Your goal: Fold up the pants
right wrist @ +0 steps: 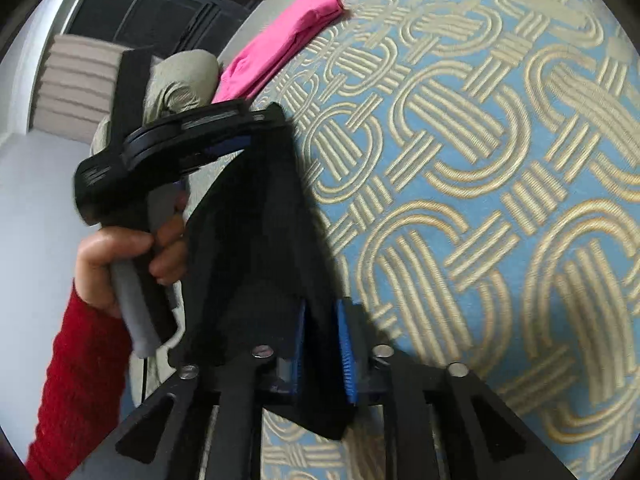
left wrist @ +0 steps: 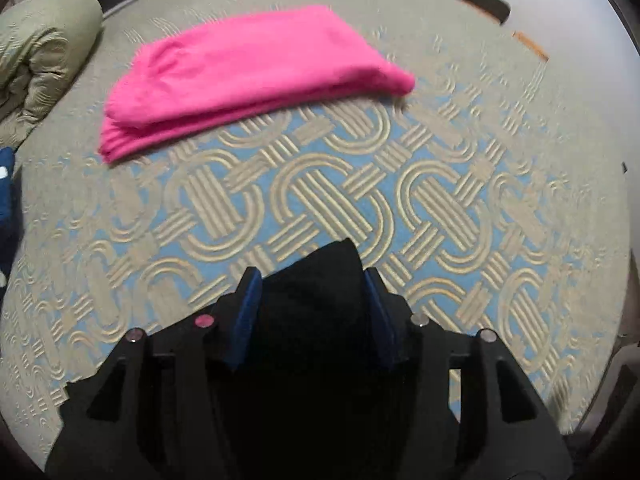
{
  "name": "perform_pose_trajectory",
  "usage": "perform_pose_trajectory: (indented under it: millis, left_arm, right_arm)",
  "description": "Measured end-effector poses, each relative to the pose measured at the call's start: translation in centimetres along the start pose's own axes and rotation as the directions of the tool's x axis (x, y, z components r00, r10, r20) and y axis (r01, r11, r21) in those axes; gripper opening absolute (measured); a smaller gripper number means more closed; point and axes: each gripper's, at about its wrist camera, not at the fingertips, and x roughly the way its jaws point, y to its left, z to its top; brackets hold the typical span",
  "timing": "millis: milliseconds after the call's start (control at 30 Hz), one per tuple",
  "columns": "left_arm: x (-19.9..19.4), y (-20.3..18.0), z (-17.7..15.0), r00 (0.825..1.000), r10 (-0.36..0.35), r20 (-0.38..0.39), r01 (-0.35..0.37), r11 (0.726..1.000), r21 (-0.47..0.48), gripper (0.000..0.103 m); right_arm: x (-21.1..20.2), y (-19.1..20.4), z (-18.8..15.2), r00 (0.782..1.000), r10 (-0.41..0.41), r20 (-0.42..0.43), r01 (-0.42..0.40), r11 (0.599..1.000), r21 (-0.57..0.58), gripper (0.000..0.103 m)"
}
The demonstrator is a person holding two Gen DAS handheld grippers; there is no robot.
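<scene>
Black pants (left wrist: 316,300) hang bunched between the blue pads of my left gripper (left wrist: 312,280), which is shut on them above the bed. In the right wrist view the same black pants (right wrist: 256,240) stretch from my left gripper (right wrist: 256,128), held by a hand in a red sleeve, down to my right gripper (right wrist: 324,320), which is also shut on the cloth. Both hold the pants in the air over the bedspread.
A folded pink garment (left wrist: 248,76) lies on the patterned blue and beige bedspread (left wrist: 460,200); it also shows in the right wrist view (right wrist: 280,44). A rolled green quilt (left wrist: 40,60) lies at the left. A dark blue item (left wrist: 6,188) sits at the left edge.
</scene>
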Motion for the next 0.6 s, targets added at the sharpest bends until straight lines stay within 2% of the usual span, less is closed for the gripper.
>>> perform_pose_trajectory:
  millis: [67,133,167,233,300,433,500,600]
  left_arm:
    - [-3.3,1.3,-1.5,0.997,-0.037,0.064,0.037,0.999,0.006,0.055]
    - [-6.1,3.0,-3.3,0.992,-0.042,0.122,0.042,0.999,0.006,0.059]
    - [-7.5,4.6,-4.8,0.989,-0.033,0.143,0.033,0.999,-0.002,0.065]
    - [-9.4,8.1,-7.4,0.986,0.004,0.167,0.006,0.998,-0.057,0.069]
    - [-10.1,11.8,-10.1,0.987,0.009,0.163,0.016,0.989,-0.149,0.073]
    - [-9.2,16.2,-15.8,0.997,-0.013,0.076,0.033,0.963,-0.268,0.073]
    - [-8.5,17.5,-18.4,0.994,-0.090,0.063,0.106,0.942,-0.318,0.074]
    - [-7.3,17.8,-19.9,0.981,-0.185,0.063,0.195,0.913,-0.358,0.074]
  right_arm:
    - [-0.8,0.0,0.3,0.999,-0.025,0.030,0.025,1.000,-0.013,0.031]
    - [-1.7,0.1,1.0,0.998,-0.026,0.064,0.028,0.999,-0.025,0.039]
    - [-2.0,0.1,1.3,0.997,-0.018,0.072,0.020,0.999,-0.024,0.045]
    - [-1.9,0.3,2.1,0.997,-0.012,0.077,0.013,1.000,-0.019,0.046]
    - [-1.2,0.8,2.8,0.997,-0.012,0.078,0.014,1.000,-0.025,0.046]
    - [-0.3,2.1,2.6,0.991,-0.058,0.121,0.063,0.997,-0.040,0.046]
    - [0.7,3.7,3.3,0.985,-0.082,0.155,0.094,0.993,-0.072,0.046]
    - [1.6,4.2,3.6,0.987,-0.103,0.121,0.119,0.984,-0.130,0.046]
